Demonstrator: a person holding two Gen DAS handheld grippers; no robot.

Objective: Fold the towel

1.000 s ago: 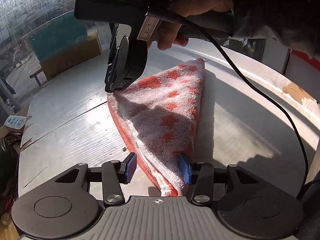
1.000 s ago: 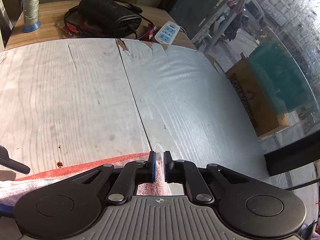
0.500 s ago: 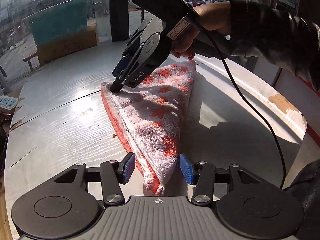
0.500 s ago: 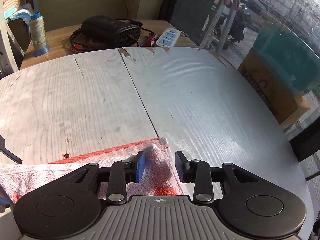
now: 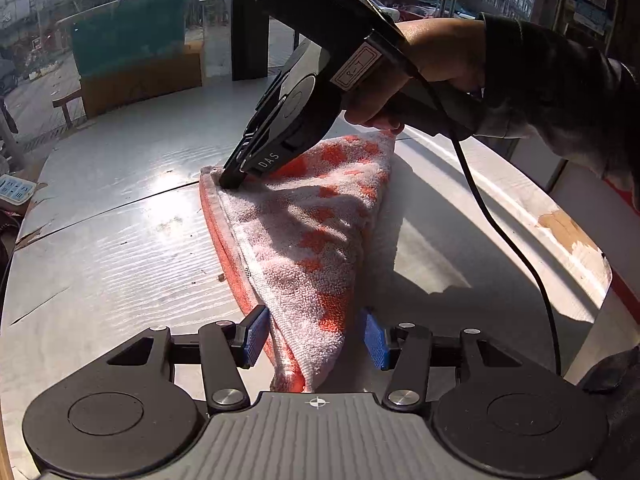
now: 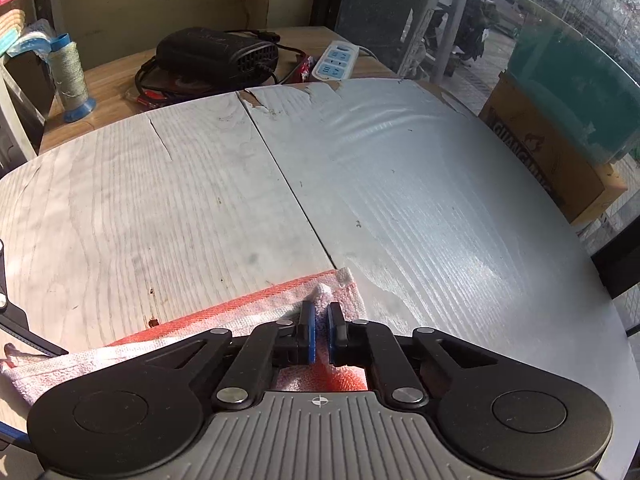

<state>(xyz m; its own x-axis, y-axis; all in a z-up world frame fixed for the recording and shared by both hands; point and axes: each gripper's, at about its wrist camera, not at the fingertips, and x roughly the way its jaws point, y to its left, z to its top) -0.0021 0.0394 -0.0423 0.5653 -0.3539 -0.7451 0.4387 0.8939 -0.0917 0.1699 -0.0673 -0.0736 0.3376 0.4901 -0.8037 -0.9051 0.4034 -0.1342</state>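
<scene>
Right claw (image 6: 319,334) has just closed from open, pinching the far corner of the folded orange-and-white terry towel (image 5: 304,240) — left claw (image 5: 314,338) still wide open astride the near end, next fold starting.

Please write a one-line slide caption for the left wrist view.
Open left claw straddles the folded towel's near corner while the right claw pins its far corner.

Your left hand-held gripper (image 5: 316,336) hides the near tip of the towel (image 5: 304,240) under its body. The right hand-held gripper (image 6: 321,334) covers the towel corner between its pads, so you cannot tell how many layers it pinches. The worktop (image 6: 440,220) is cut off at the right.
</scene>
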